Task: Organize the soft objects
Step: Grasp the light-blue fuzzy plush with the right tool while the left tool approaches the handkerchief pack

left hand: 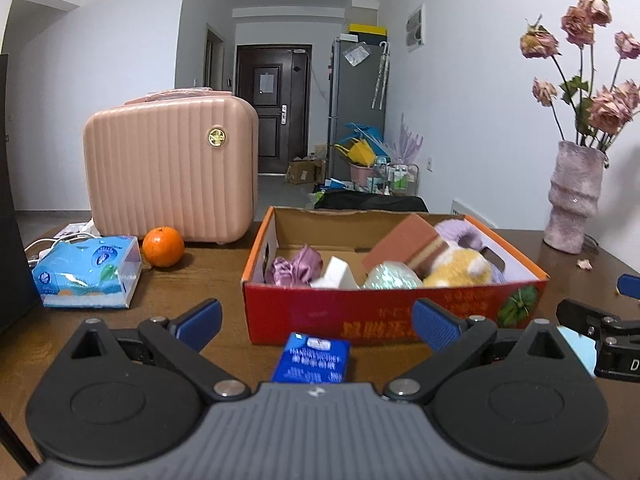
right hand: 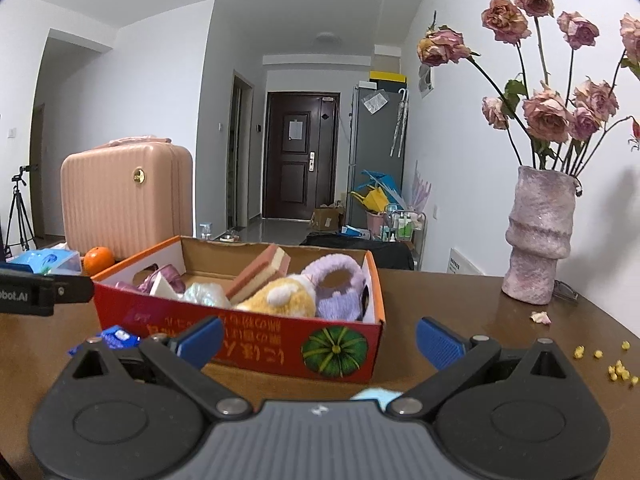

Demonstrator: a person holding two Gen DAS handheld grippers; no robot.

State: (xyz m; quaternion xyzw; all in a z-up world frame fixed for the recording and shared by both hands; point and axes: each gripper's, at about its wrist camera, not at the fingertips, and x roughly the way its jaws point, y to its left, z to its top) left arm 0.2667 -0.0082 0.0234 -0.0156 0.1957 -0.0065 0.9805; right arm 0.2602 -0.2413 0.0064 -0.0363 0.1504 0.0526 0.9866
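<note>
Both grippers, left gripper (left hand: pixel 316 322) and right gripper (right hand: pixel 318 338), hover released and empty at lower frame, apparently between picks. Centre frame, the red cardboard box (left hand: pixel 400 312) already gathers the soft objects (left hand: pixel 456 268); a blue tissue packet (left hand: pixel 312 358) lies outside it, likely next.

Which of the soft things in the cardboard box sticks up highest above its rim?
The pink-and-yellow sponge, leaning tilted near the box's middle. The purple scrunchie, white block and yellow plush sit lower.

Even soft daylight, strong fisheye bending, dark corners, slight blur.
</note>
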